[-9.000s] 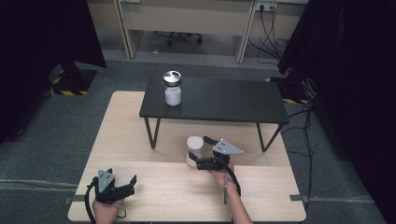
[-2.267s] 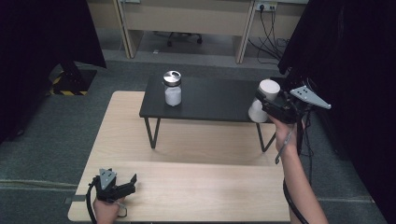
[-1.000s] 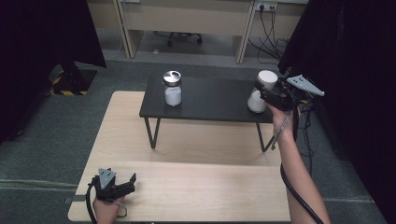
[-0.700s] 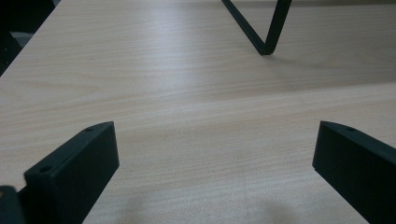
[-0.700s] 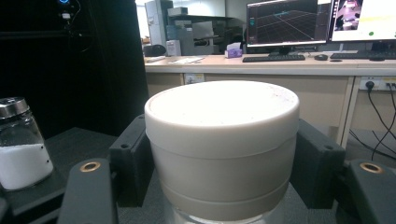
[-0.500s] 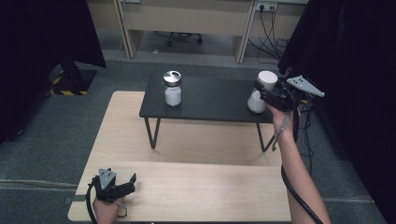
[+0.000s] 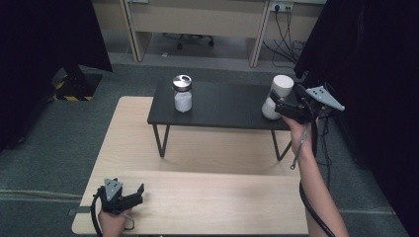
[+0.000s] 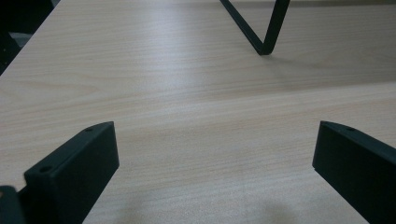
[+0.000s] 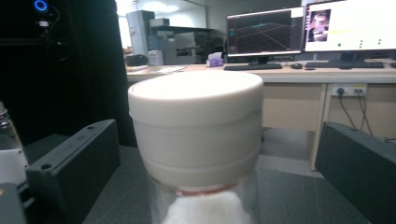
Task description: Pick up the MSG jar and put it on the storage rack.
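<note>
My right tongs point(image 7: 274, 104): arm outstretched, jaws spread either side of white-lidded jar point(image 7: 276, 97), white powder inside. My left tongs point(image 7: 139, 192): released, resting on worktop point(image 7: 222, 202).

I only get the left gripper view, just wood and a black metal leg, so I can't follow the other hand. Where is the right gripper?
Observer: The right gripper is at the right end of the black low table, with its jaws on either side of a white-lidded jar.
Operator: Is it clamped on the jar?
Observer: No. In the right gripper view both jaws stand clear of the jar, with a gap on each side.
Operator: Anything else on that table?
Observer: A second jar with a metal lid stands toward its left end, well apart from the first.
</note>
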A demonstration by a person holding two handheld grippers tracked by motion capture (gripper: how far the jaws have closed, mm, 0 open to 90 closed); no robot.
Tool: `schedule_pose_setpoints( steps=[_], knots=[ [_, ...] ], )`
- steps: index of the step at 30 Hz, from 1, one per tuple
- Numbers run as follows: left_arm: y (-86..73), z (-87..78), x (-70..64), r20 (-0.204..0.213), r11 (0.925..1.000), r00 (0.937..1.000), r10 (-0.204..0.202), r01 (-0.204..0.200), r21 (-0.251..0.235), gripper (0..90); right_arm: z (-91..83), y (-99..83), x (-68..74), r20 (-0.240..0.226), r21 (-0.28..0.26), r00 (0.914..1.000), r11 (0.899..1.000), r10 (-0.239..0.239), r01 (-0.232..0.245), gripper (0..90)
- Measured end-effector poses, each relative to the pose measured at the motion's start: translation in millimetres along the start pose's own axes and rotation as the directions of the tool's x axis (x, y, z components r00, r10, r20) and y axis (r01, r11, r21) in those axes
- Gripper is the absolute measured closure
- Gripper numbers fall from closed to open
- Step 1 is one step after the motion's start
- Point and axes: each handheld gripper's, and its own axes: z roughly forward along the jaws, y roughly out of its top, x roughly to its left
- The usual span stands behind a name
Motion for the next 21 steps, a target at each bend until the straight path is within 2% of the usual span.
schedule_pose_setpoints(
  steps=[5, 12, 21],
  knots=[
    [-0.8, -0.6, -0.1, -0.001, 1.0000, 1.0000, 0.000, 0.000, -0.004, 0.0, -9.2, -5.3, 2.5, 0.008, -0.012, 1.0000, 1.000, 0.005, -0.004, 0.3],
    [-0.9, -0.8, 0.1, -0.002, 0.9999, 1.0000, -0.009, 0.009, -0.005, 0.0, -22.8, -15.4, 10.6, 0.049, -0.016, 0.9988, 1.000, -0.001, 0.002, 0.3],
    [-1.2, -1.0, 0.4, 0.001, 0.9999, 1.0000, -0.010, 0.010, -0.006, 0.0, -45.9, -42.8, 23.9, 0.117, -0.003, 0.9925, 0.999, -0.037, 0.038, 0.3]
  ],
)
